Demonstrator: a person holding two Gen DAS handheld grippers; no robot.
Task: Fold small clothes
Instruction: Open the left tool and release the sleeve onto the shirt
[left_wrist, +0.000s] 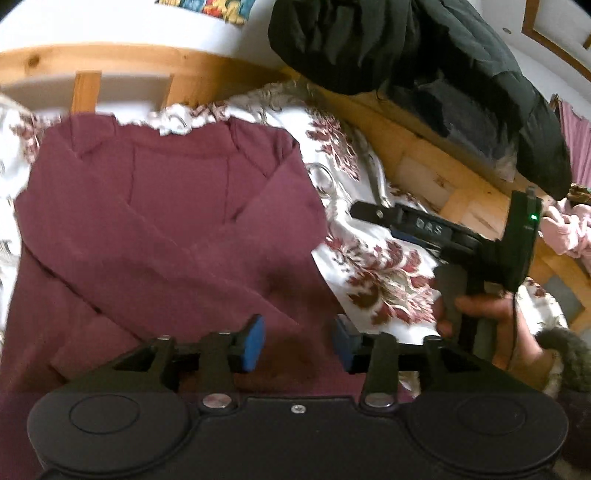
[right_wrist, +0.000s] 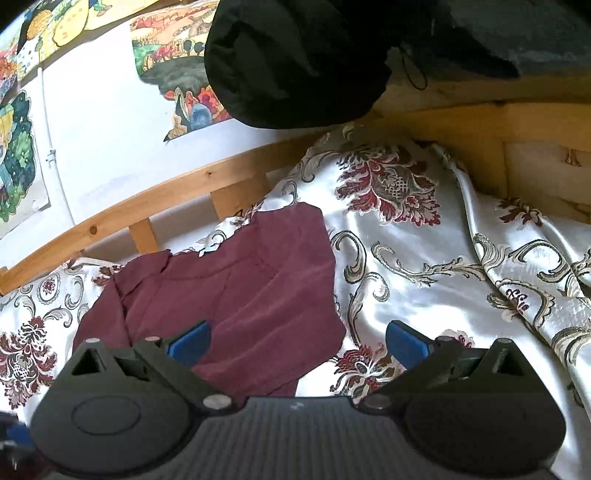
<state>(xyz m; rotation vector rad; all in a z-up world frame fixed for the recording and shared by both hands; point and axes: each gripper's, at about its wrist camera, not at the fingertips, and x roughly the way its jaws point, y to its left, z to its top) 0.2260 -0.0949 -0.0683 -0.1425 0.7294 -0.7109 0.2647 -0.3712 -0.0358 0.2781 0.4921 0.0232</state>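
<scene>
Garment: we find a maroon top (left_wrist: 162, 221) lying flat on the patterned bedspread (left_wrist: 384, 273), both sleeves crossed over its front, neckline at the far end.
Long axis: we judge it runs straight away from the left gripper (left_wrist: 300, 341), hem nearest us, collar farthest.
Left gripper: its blue pads stand apart with nothing pinched between them; the hem end of the top lies directly under and just ahead of the gap.
Right gripper: we see the right gripper (right_wrist: 298, 341) with its jaws spread wide and empty; the top lies ahead and to its left, with only the near right edge of the cloth between the pads.
Right hand: in the left wrist view the right hand (left_wrist: 491, 317) holds its tool off the top's right edge, over bare bedspread.
Nearer hand: we judge the left is nearer, already over the cloth.
Coming move: we judge a hem-to-collar fold needs both grippers at the near hem corners, so the right must shift left.
Risk: the crossed sleeves may slip loose when the hem lifts.
</scene>
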